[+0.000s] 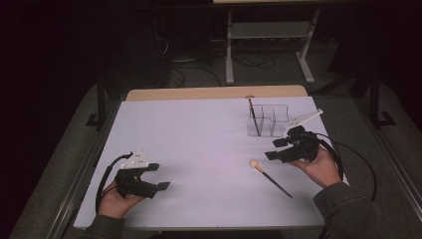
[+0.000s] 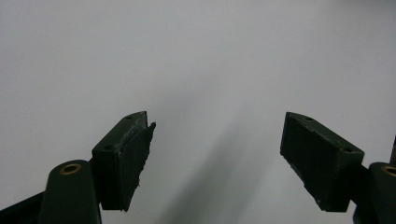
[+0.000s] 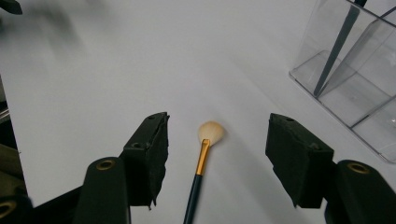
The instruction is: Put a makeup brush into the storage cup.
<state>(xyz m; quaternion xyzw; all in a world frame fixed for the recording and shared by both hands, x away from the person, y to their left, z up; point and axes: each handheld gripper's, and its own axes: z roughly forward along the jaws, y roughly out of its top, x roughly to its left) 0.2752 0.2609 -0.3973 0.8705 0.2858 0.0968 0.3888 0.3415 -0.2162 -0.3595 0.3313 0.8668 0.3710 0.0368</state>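
The makeup brush (image 1: 268, 174) lies flat on the white bench (image 1: 199, 149), right of centre and toward the near side, its pale bristle head pointing far-left. The right tool (image 1: 271, 149) hovers just beside and above it, jaws apart; in the right gripper view the brush (image 3: 201, 163) sits between them, untouched. Just beyond stands a clear organizer (image 1: 268, 120) holding a second brush (image 1: 254, 115) leaning upright in its left compartment. Near left, the left tool (image 1: 158, 175) rests low over bare bench, jaws wide apart and empty.
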